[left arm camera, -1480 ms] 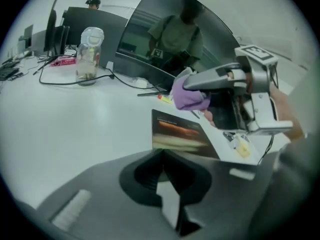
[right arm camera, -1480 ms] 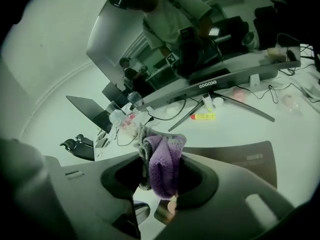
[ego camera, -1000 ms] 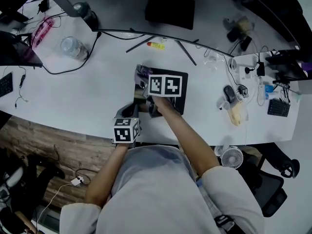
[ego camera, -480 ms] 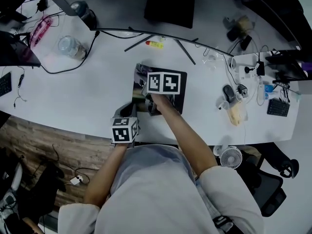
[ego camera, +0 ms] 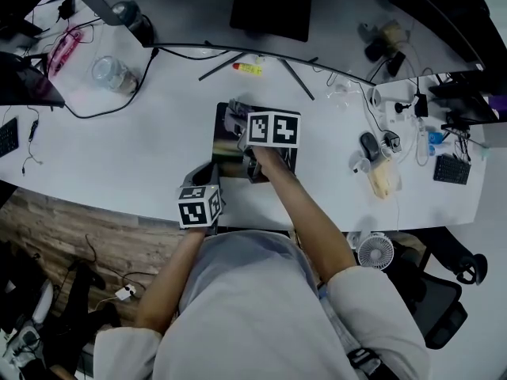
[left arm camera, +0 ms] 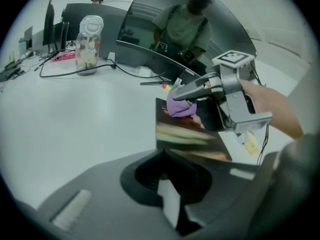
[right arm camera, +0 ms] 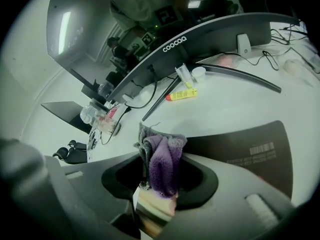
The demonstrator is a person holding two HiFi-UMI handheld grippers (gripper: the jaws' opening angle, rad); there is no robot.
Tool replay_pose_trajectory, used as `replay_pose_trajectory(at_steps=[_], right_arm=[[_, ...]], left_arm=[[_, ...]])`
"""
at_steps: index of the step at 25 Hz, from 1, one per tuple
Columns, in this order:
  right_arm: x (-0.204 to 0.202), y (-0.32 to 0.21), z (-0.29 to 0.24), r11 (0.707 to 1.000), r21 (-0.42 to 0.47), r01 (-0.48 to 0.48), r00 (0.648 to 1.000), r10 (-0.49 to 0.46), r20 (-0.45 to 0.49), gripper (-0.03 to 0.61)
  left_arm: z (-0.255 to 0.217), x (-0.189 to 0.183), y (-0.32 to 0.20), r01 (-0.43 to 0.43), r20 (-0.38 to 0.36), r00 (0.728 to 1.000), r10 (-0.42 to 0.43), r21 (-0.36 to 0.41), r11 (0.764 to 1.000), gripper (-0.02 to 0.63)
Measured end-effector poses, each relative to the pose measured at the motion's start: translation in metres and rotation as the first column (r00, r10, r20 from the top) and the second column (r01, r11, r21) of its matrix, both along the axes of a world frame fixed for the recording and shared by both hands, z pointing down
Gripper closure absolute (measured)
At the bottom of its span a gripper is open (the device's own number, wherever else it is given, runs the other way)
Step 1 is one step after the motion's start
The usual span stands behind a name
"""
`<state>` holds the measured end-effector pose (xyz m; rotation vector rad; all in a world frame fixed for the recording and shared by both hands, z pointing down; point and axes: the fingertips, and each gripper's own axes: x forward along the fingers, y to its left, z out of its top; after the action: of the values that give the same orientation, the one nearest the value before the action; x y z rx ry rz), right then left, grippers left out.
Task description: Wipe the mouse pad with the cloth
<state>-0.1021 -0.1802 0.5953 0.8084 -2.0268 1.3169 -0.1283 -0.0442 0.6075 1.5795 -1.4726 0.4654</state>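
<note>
Pinches the near corner of the mouse pad (left arm camera: 190,139) with the left gripper (left arm camera: 160,154), jaws closed on it, at the front edge of the table (ego camera: 158,149). Further on, presses the purple-grey cloth (right arm camera: 162,169) onto the far part of the pad, right gripper (right arm camera: 156,194) clamped around it. Far left, a clear jar (ego camera: 111,71), holding pale pieces, kind not clear.

Left gripper (left arm camera: 162,159) jaws pinch mouse pad (left arm camera: 187,136) near edge; right gripper (left arm camera: 181,95) holds purple cloth (left arm camera: 180,107) on far end.
</note>
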Motion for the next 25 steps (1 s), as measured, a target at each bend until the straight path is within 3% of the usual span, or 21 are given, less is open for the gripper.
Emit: replay_pose_trajectory(at_steps=[15, 25], right_arm=[[0.039, -0.006, 0.002, 0.999, -0.022, -0.027, 1.0, 0.026, -0.016, 0.4], [0.067, -0.011, 0.003, 0.998, -0.036, -0.059, 0.998, 0.058, -0.019, 0.4]], left_arm=[[-0.001, 0.0, 0.001, -0.001, 0.011, 1.0, 0.001, 0.002, 1.0, 0.614], [-0.001, 0.003, 0.0, -0.038, 0.056, 0.998, 0.038, 0.01, 0.999, 0.614]])
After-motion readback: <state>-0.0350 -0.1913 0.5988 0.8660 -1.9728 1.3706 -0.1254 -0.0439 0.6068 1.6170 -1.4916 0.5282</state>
